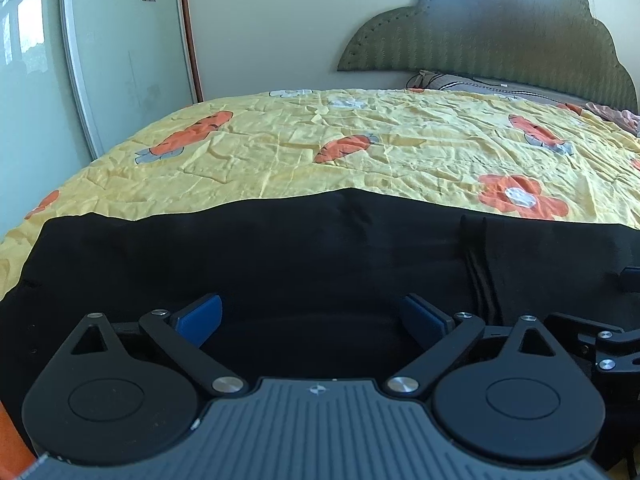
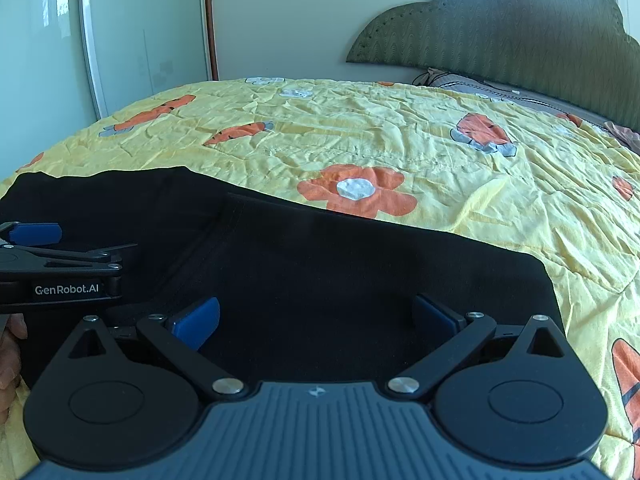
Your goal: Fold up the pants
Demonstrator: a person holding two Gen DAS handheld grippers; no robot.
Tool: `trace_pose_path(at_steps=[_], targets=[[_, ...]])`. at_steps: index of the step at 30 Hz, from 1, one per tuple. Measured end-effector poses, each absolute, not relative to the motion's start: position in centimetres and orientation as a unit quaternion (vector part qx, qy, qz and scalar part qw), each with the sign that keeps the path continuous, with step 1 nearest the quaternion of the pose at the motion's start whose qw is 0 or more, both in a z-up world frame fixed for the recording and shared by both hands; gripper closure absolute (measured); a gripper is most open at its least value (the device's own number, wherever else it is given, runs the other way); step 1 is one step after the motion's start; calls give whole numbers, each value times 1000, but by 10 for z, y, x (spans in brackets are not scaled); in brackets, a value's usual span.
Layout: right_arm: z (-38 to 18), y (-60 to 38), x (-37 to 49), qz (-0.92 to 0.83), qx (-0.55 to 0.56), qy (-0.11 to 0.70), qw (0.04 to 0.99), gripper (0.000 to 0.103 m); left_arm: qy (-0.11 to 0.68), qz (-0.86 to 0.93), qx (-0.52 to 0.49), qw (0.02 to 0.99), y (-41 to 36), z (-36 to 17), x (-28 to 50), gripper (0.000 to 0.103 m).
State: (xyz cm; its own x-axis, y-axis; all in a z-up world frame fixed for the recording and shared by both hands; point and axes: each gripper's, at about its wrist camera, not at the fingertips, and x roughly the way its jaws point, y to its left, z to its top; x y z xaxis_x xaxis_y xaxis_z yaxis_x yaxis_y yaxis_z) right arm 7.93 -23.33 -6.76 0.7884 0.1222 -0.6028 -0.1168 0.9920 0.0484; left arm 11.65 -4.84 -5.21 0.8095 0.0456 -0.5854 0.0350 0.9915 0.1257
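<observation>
Nearest the lens: left gripper, blue pads spread wide apart, nothing between them, poised low over black cloth. Same for the right gripper: pads parted, gripping nothing, just beside the left one, whose side shows at the right view's left margin. Beneath both: black pants, spread flat on the near part of the bed, a stitched seam running toward the camera. Far edge of the pants wavy against the yellow quilt; right end cut square, ending short of the quilt's side. Beyond that edge: broad wrinkled quilt, printed with carrots and flowers. Farther back: green headboard, a pillow at its foot, sliding glass door at left.
</observation>
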Motion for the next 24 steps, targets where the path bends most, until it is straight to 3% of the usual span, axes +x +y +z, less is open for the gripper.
trace_pose_path(at_steps=[16,21,24], targets=[[-67,-232,78,65,6,322,945,0,313,6,42,949,-42,-52,113,1],[-63,-228,69,86,-8,321,943,0,305,1,32,952,-29,-40,97,7],[-52,-226,49,88,-7,273,958,1,312,7,20,950,-15,-34,91,13]])
